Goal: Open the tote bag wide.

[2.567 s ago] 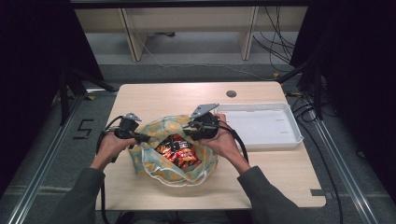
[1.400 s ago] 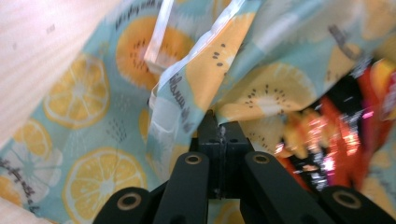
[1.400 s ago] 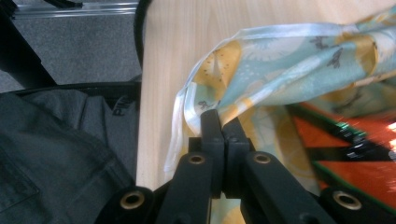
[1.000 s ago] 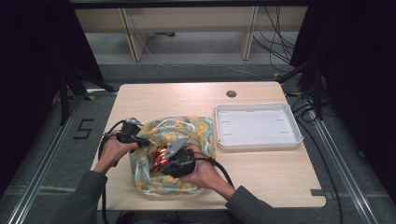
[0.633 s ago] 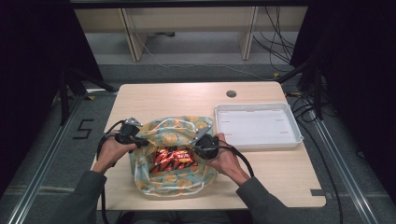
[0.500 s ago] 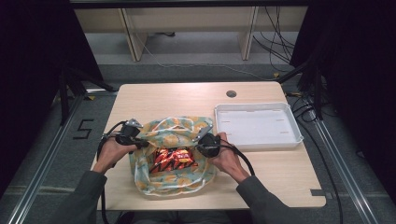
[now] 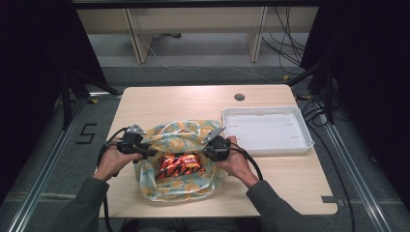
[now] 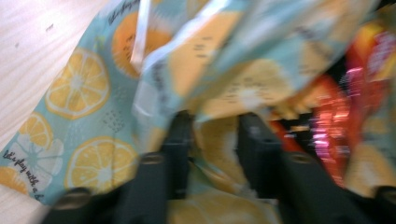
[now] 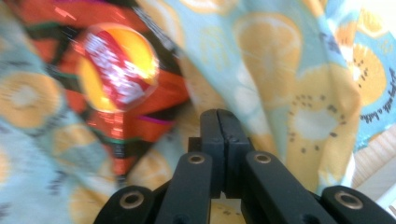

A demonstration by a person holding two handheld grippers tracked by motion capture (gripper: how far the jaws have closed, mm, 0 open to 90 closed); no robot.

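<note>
A: What is happening on the surface [image 7: 270,183] right now?

B: The person is working the mouth of the lemon-print bag [image 7: 180,186], which is lying at the near middle of the surface. The red snack packet [image 7: 180,164] is sitting inside it, showing through the opening.

A: Where are the two tools?

B: The left gripper [image 7: 147,151] is sitting at the bag's nine o'clock rim, the right gripper [image 7: 205,151] at its three o'clock rim. The white tray [image 7: 300,144] is waiting, bare, out at the bag's two o'clock, apart from it.

A: What are the fingers doing?

B: In the right gripper view the fingers [image 9: 219,135] are pressing flat together, with bag cloth bunched about them; whether a fold is actually caught between them, I cannot tell. The left gripper's fingers [image 8: 180,140] have just been opening: they are standing apart now, with a fold of the printed fabric lying loose between them, not pinched.

A: So which step is this?

B: I judge they are spreading the opening so that the packet can come out, and the left side is being re-gripped.

A: And next?

B: Probably the left fingers are needing a fresh bite on the rim at nine o'clock, then an outward pull against the right side, so the packet is lying exposed enough to grasp.
</note>
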